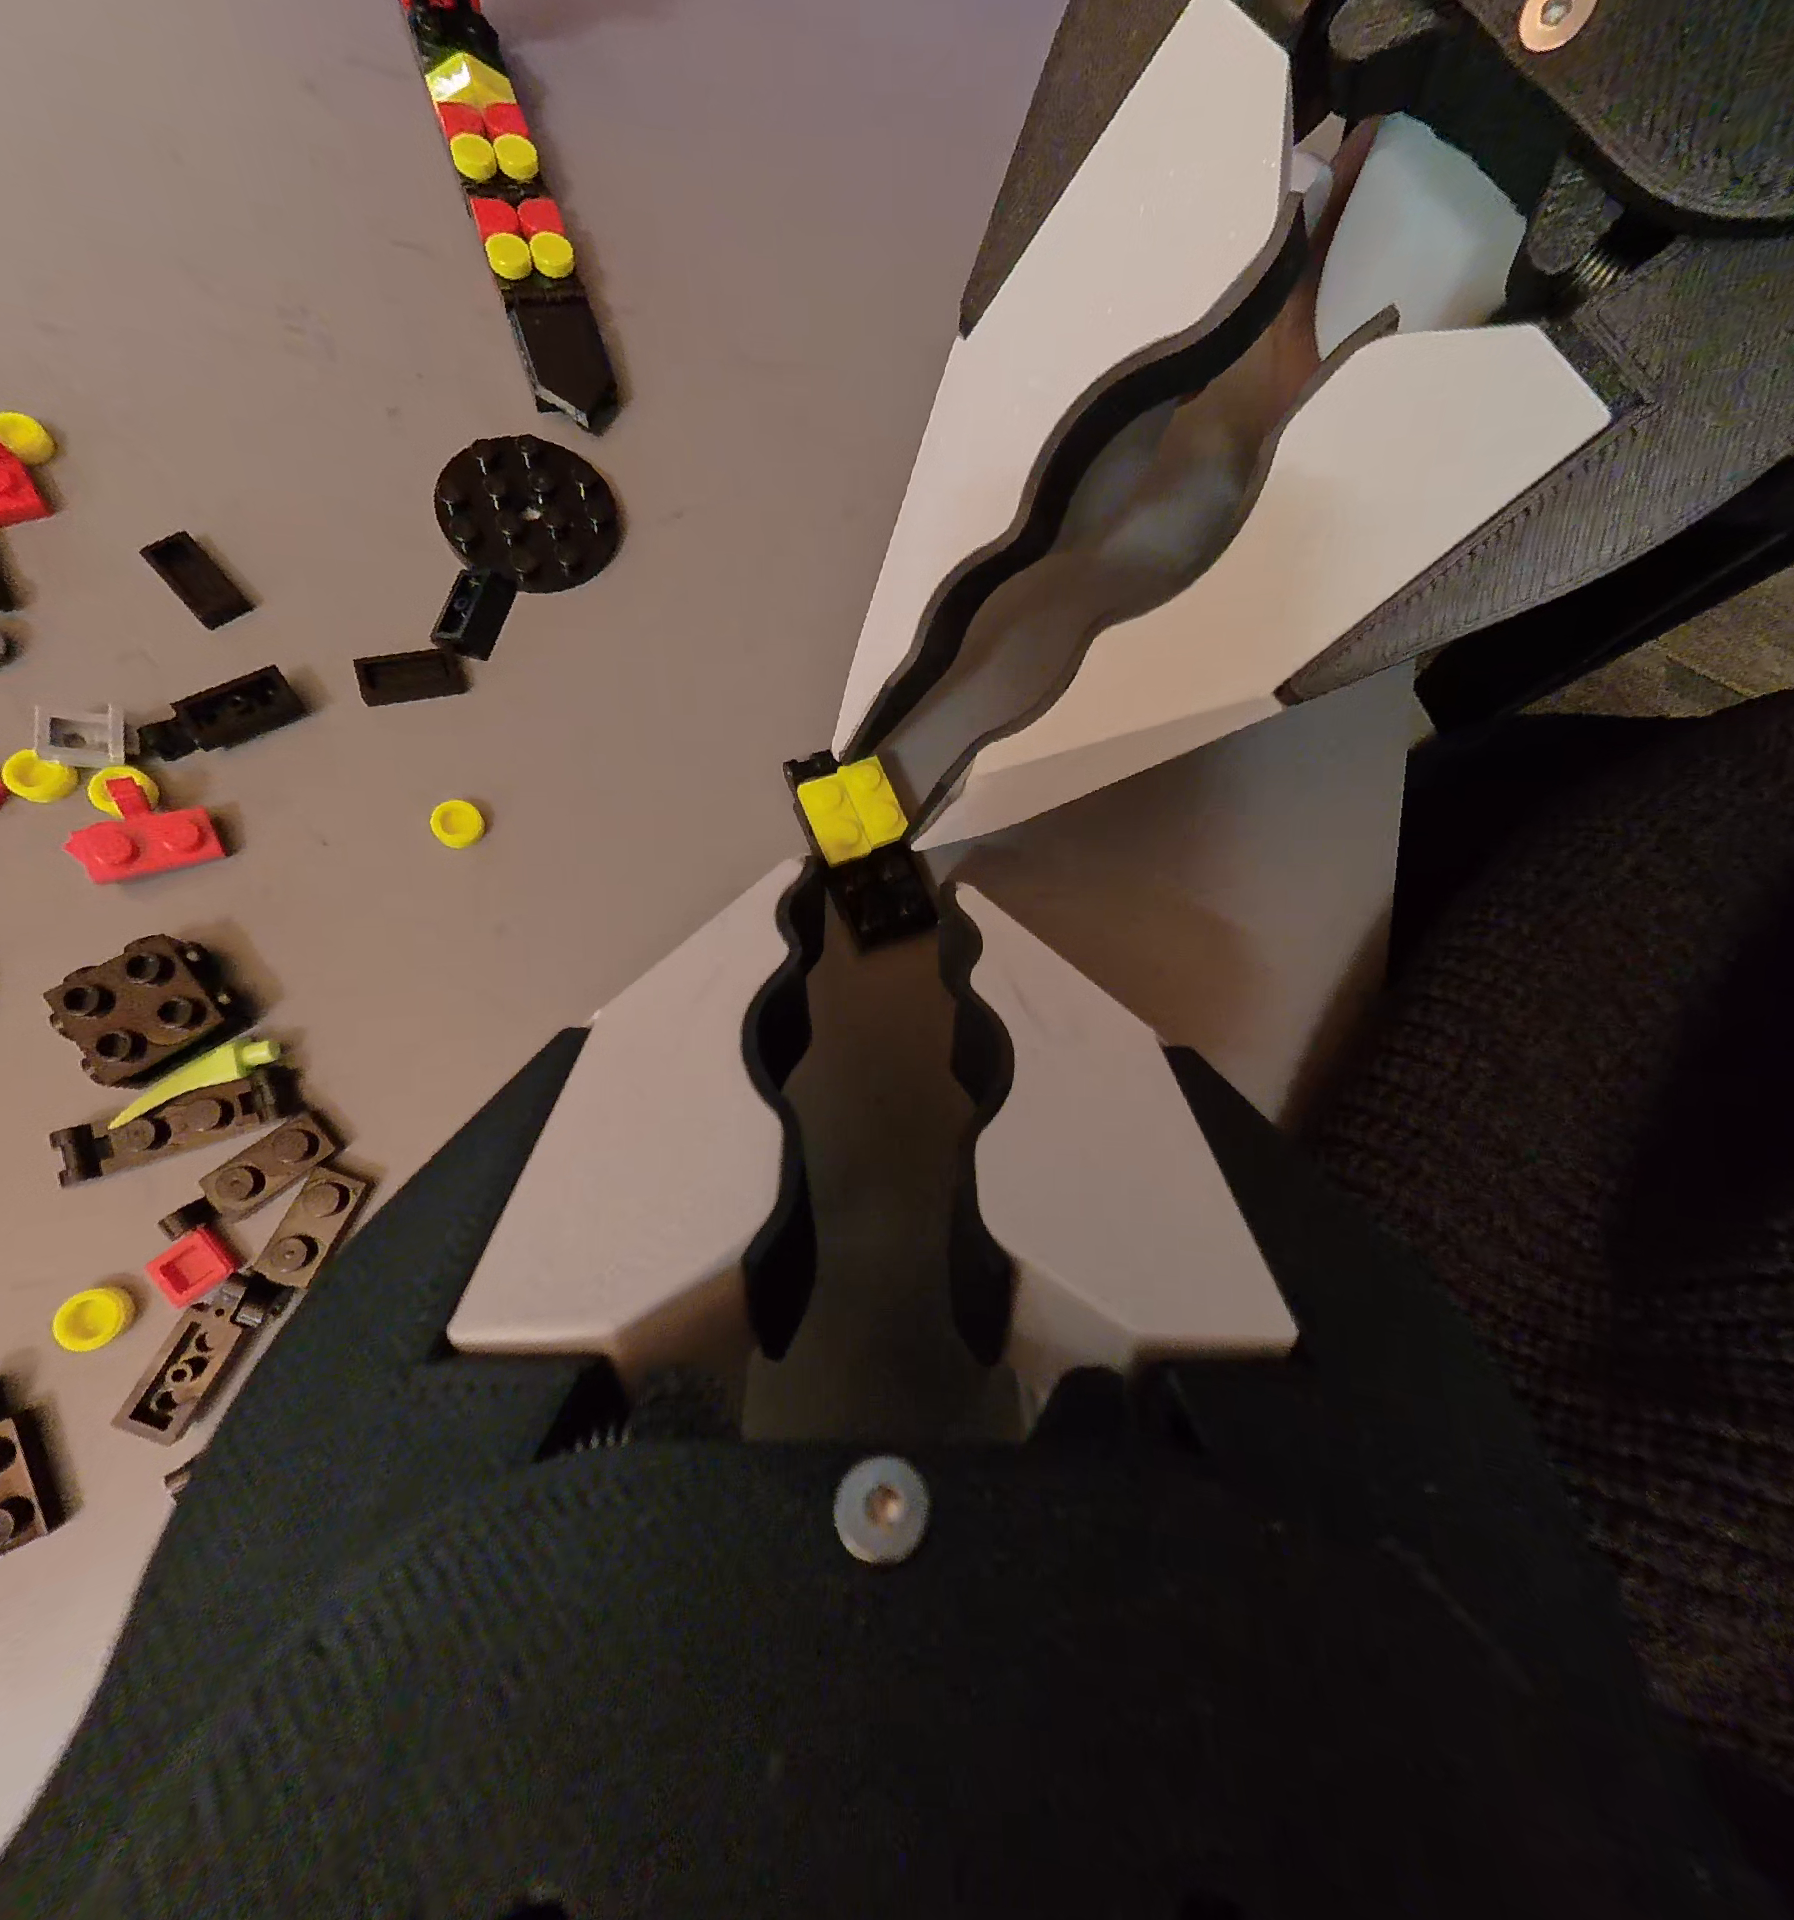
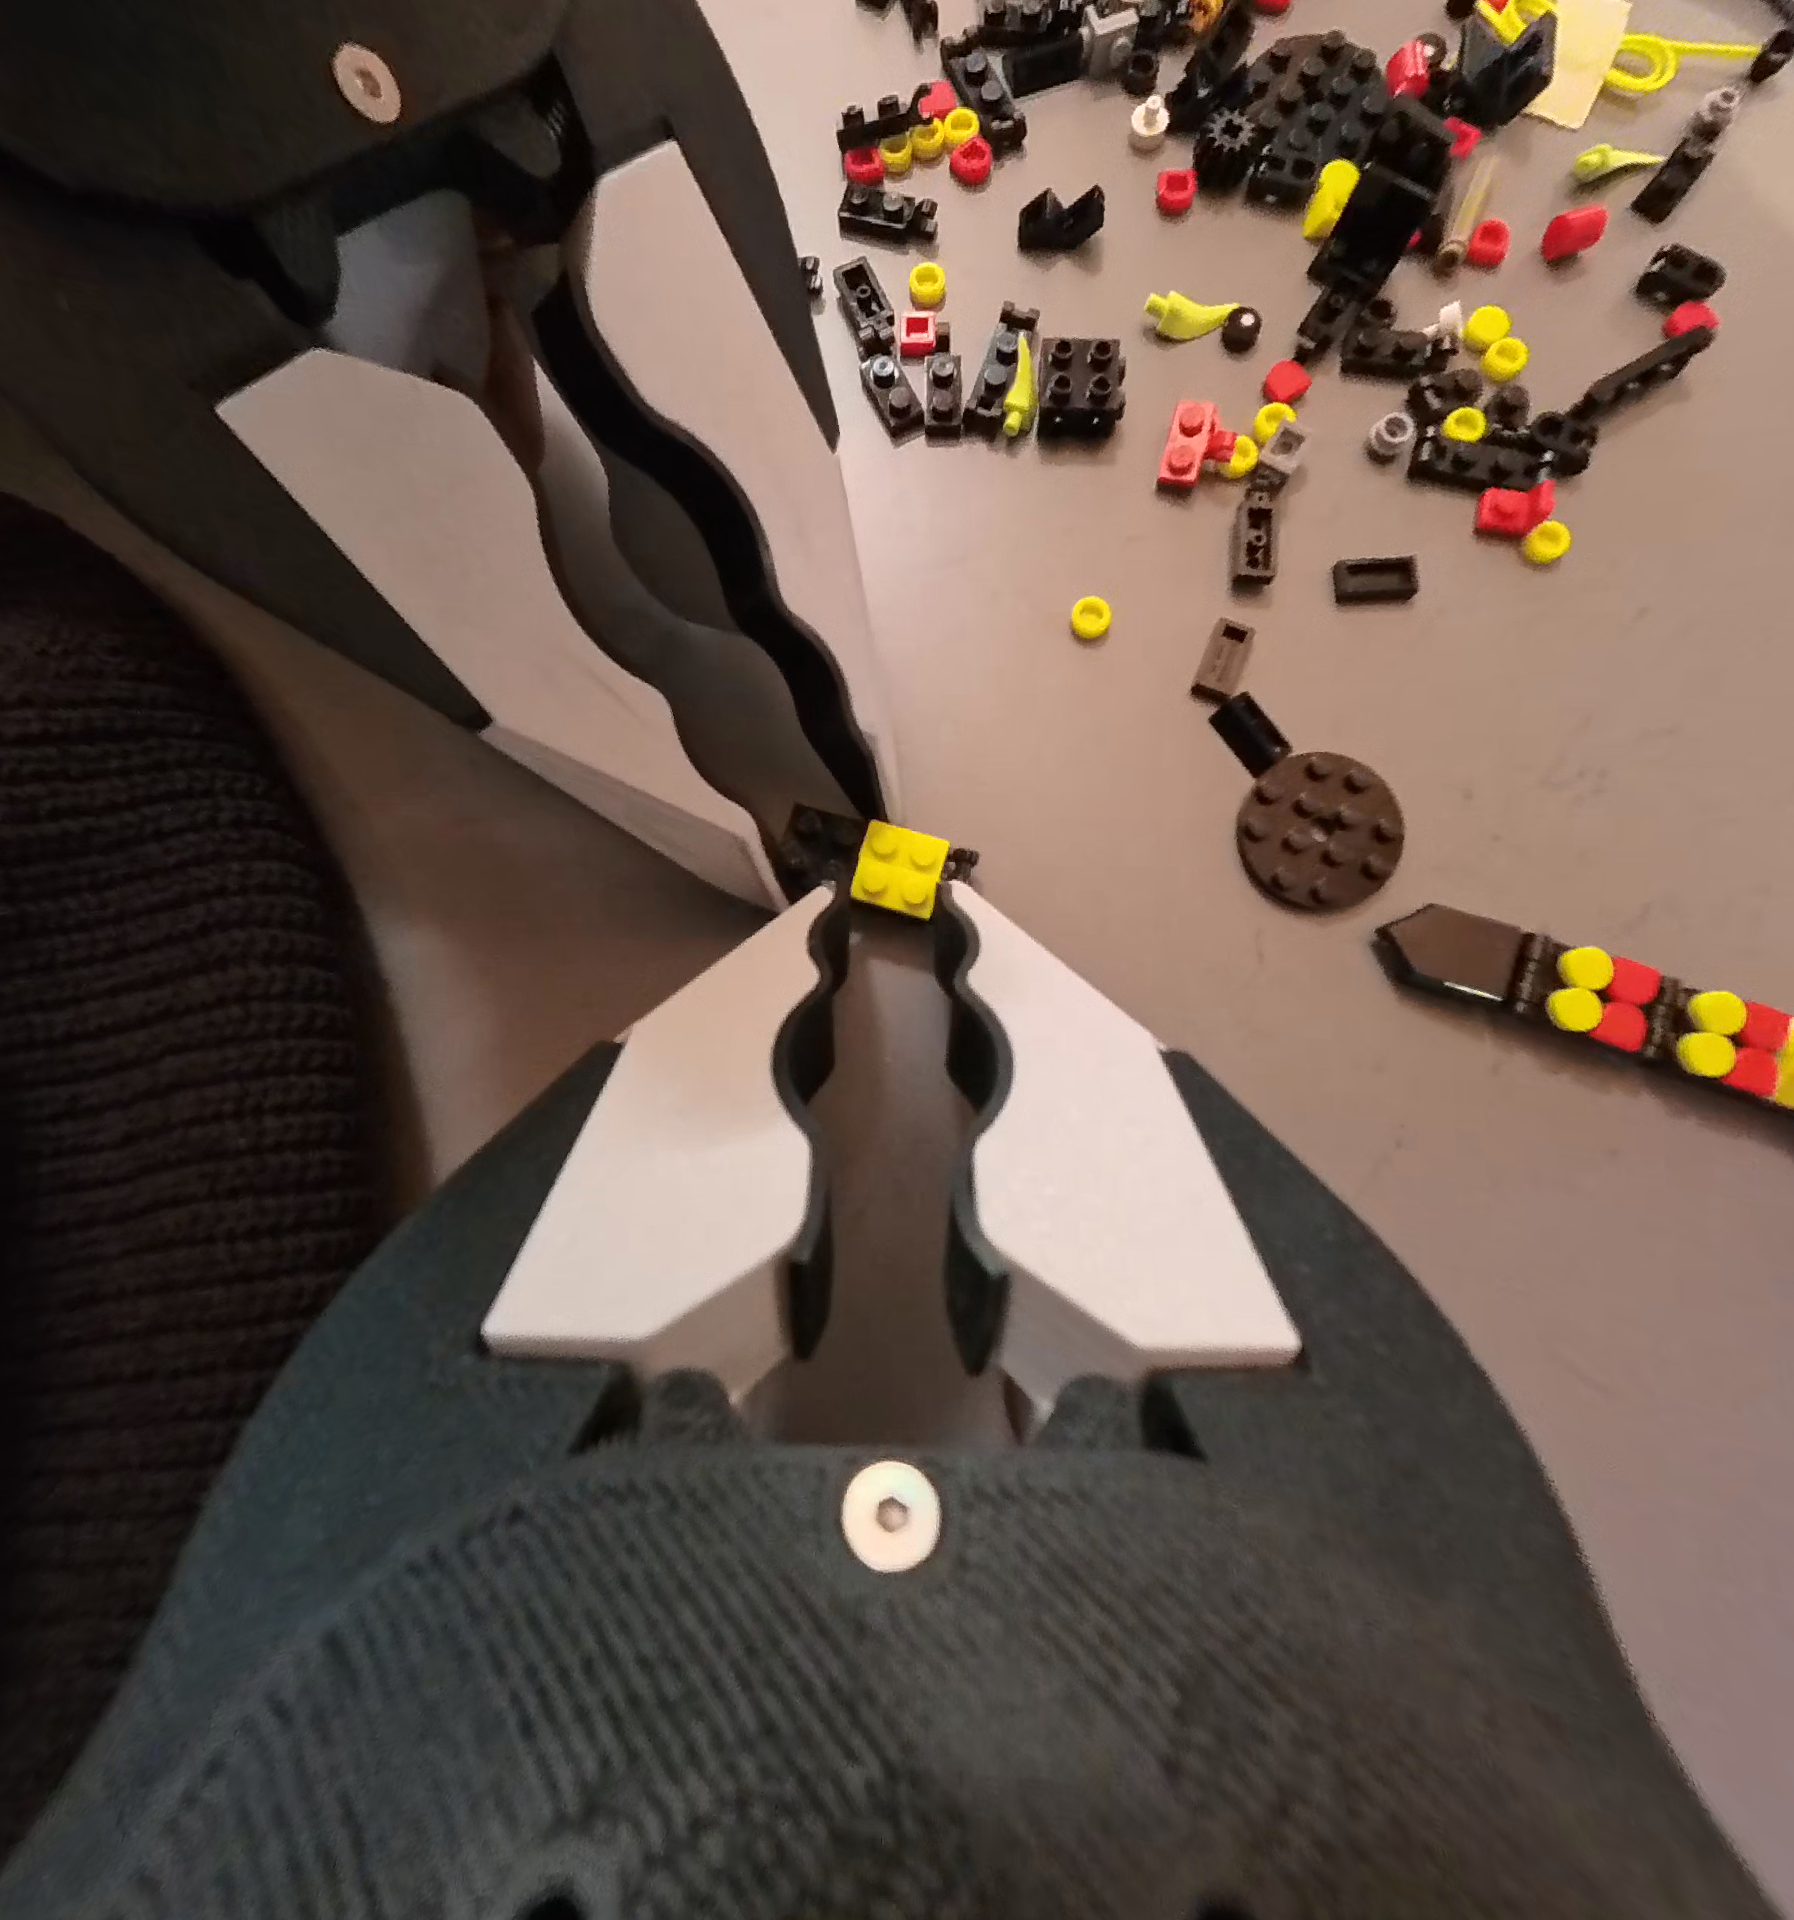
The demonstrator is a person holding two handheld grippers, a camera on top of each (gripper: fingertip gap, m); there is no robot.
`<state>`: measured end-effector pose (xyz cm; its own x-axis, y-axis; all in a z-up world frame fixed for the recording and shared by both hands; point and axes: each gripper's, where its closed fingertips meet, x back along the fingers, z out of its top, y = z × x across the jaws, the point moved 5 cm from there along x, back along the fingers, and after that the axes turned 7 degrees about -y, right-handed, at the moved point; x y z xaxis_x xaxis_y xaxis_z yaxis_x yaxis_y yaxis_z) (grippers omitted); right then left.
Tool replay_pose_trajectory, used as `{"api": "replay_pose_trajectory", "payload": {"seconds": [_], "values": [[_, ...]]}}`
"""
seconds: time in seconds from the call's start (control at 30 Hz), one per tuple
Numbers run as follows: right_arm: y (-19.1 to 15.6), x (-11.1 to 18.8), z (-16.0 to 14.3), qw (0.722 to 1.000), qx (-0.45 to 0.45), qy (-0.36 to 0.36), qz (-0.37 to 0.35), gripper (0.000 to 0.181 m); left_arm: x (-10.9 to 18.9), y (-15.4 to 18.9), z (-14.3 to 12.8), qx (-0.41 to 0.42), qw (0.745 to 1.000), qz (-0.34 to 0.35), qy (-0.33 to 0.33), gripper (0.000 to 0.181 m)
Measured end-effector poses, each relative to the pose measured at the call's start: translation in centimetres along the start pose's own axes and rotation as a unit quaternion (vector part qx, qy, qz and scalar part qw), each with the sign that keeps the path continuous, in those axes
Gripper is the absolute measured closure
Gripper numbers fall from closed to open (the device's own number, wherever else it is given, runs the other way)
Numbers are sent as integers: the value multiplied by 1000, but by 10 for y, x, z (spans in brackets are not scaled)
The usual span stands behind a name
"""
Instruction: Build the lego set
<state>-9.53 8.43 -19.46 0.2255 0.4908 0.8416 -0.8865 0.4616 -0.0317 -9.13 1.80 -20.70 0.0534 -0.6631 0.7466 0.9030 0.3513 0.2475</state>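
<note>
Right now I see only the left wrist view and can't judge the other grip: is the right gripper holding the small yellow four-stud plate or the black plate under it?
Observer: The yellow four-stud plate; the right gripper flanks two opposite sides.
Operator: Any gear left?
Observer: One black toothed gear in the far pile.
Operator: Anything unusual there?
Observer: A yellow-green looped cord at the far edge.
</note>
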Motion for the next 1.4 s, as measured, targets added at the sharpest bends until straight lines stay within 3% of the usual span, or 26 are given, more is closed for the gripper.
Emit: {"api": "replay_pose_trajectory", "payload": {"seconds": [0.47, 0.8, 0.97, 1.03, 1.13, 1.4], "values": [[0, -2, 2, 999, 7, -31, -4, 167, -1, 1, 0, -10, 1000, 11, -1, 162], [2, 0, 0, 1000, -3, -7, 13, 166, 0, -1, 1, 0, 1000, 10, 1, 163], [6, 6, 3, 999, -17, 21, 22, 155, 0, -3, 1, 7, 1000, 8, 2, 164], [5, 10, 6, 998, -20, 43, 38, 159, 0, -3, 1, 8, 1000, 8, 2, 165], [4, 11, 8, 998, -18, 50, 36, 181, 0, -3, 1, 9, 1000, 7, 2, 165], [2, 0, 4, 999, -15, 21, 21, 181, 0, -3, 1, 9, 1000, 8, 2, 165]]}}
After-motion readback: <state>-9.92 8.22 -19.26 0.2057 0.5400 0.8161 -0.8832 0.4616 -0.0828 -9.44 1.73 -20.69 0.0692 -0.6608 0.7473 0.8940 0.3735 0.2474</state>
